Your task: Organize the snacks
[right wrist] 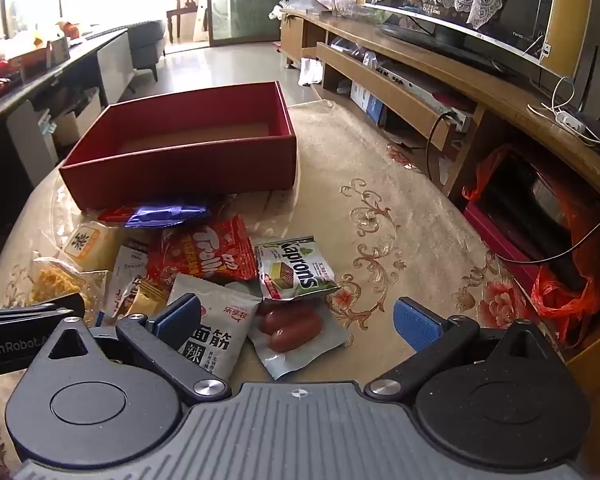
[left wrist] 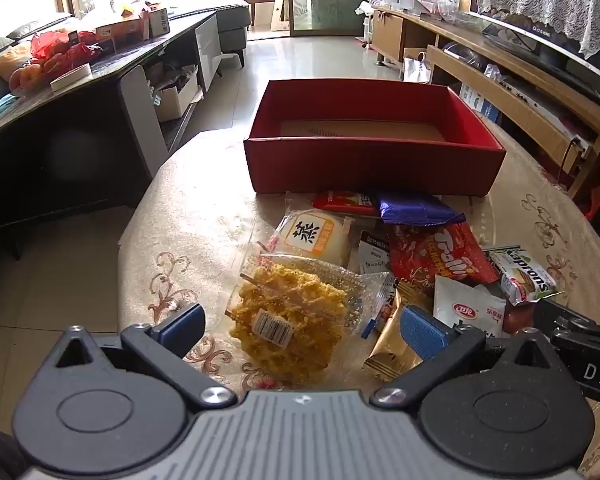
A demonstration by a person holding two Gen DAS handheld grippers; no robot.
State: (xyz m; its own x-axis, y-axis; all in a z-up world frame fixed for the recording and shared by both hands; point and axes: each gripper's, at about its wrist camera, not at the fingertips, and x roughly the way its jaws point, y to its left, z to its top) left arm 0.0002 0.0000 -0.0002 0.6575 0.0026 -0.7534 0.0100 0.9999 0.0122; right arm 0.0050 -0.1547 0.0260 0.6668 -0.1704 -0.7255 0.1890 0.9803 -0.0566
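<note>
Red cardboard, open-topped and showing only its bare brown floor, the shallow rectangular box [left wrist: 374, 160] sits at the far side of the round table under its floral, plastic-covered cloth [left wrist: 188, 216], and we read the sorting as not yet begun: nothing we can see lies inside.

Just in front of the box's near wall, the snacks crowd in a loose heap. Nearest that wall lie a shiny purple foil packet [left wrist: 414, 208] and a red wrapper half under it. Further from the box we find a clear-wrapped pale steamed cake with an orange label [left wrist: 314, 236], a red Trolli gummy bag [left wrist: 440, 254], a green-and-white Kaprons wafer packet [right wrist: 294, 268], a clear bag of crumbly yellow crisp cake [left wrist: 288, 316], a grey-white spicy gluten strip pouch [right wrist: 216, 330], and a vacuum pack of two reddish sausages [right wrist: 294, 328].

We hold the left gripper [left wrist: 300, 326] over the yellow cake, furthest from the box on that side, its blue-padded jaws spread wide and gripping nothing. Our right gripper [right wrist: 296, 320] hovers likewise over the sausage pack, jaws fully apart and empty.

Every packet remains outside the box, so the whole job appears to lie ahead.
</note>
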